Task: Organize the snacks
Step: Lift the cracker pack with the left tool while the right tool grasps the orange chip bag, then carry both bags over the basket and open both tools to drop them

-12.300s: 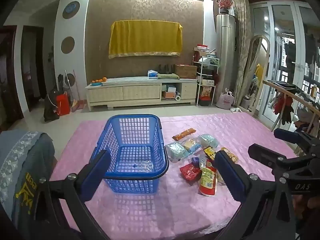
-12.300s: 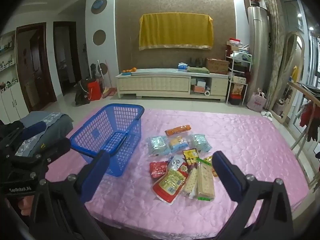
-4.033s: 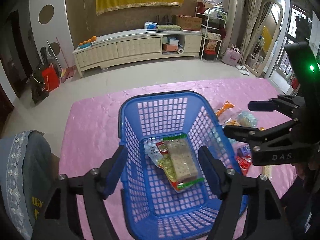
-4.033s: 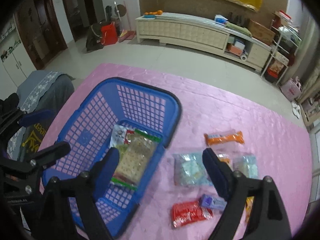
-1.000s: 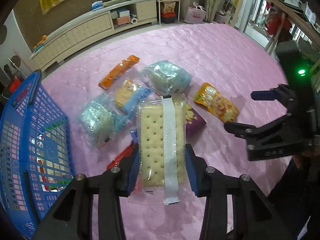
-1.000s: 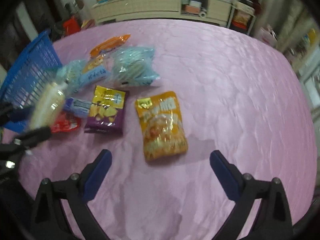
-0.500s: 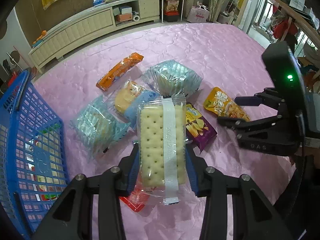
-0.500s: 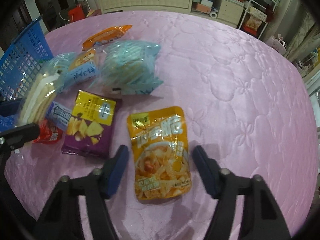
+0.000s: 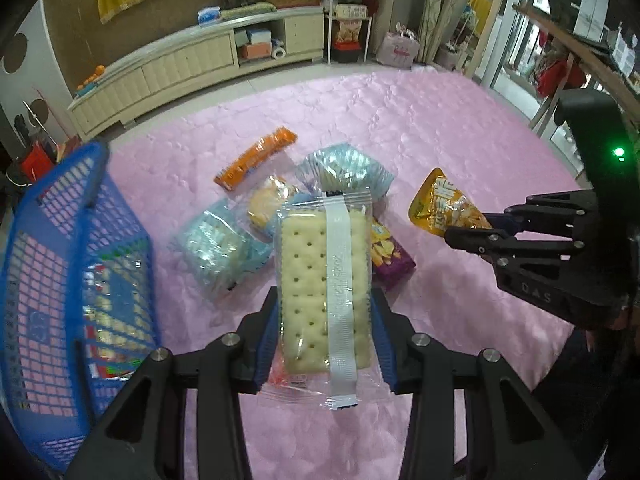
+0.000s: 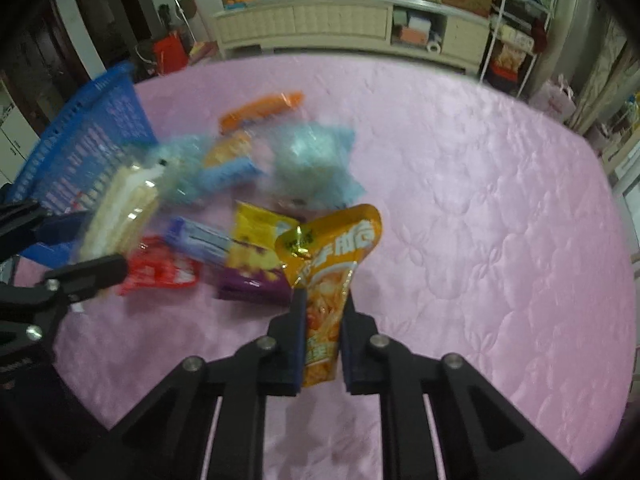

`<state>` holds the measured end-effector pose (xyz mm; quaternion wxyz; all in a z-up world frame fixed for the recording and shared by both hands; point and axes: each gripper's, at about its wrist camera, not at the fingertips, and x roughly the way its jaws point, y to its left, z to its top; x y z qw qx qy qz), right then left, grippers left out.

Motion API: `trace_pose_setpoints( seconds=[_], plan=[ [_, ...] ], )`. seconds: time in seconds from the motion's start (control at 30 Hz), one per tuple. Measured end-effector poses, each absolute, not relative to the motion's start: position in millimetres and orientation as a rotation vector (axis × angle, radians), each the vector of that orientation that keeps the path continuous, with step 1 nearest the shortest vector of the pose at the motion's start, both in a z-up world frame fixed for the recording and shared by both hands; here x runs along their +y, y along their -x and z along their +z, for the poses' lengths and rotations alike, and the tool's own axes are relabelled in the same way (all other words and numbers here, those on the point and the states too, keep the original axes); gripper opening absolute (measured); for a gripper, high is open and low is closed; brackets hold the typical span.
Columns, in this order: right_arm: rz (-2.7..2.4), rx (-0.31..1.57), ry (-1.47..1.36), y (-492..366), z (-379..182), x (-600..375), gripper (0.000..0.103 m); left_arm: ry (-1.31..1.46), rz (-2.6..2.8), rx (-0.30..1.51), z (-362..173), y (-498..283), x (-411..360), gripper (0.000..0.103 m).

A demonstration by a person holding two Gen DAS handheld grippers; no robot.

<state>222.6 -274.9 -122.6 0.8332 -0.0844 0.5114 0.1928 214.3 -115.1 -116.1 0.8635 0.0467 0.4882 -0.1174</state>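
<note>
My left gripper [image 9: 326, 312] is shut on a clear pack of cream crackers [image 9: 324, 280] and holds it above the pink table. My right gripper [image 10: 323, 312] is shut on an orange-yellow snack pouch [image 10: 334, 256], lifted off the table; it also shows in the left wrist view [image 9: 444, 206]. The blue basket [image 9: 24, 280] stands at the left with snack packs inside it. Loose on the table lie an orange bar [image 9: 256, 158], pale blue packs [image 9: 212, 244], a purple chip bag [image 9: 390, 256] and a red pack [image 10: 160, 270].
The pink quilted cloth [image 10: 500, 220] covers the table, bare on the right side. A low cream cabinet [image 9: 180, 68] stands across the floor beyond the far edge. A wooden rack [image 9: 580, 52] stands to the right.
My right gripper has shut on the orange-yellow pouch and lifted it off the table. My left gripper still holds the crackers and has shifted toward the basket.
</note>
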Motion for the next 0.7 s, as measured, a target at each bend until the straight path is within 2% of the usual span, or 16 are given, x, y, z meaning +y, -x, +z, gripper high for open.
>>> trace_pose_setpoints(
  seconds=[0.43, 0.7],
  plan=[
    [0.505, 0.913, 0.217, -174, -26, -214, 0.018, -0.092, -0.211, 0.852, -28, -159, -60, 0.04],
    [0.582, 0.859, 0.217, -167, -3, -171, 0.018, -0.108, -0.136, 0.805, 5, -138, -1, 0.04]
  ],
)
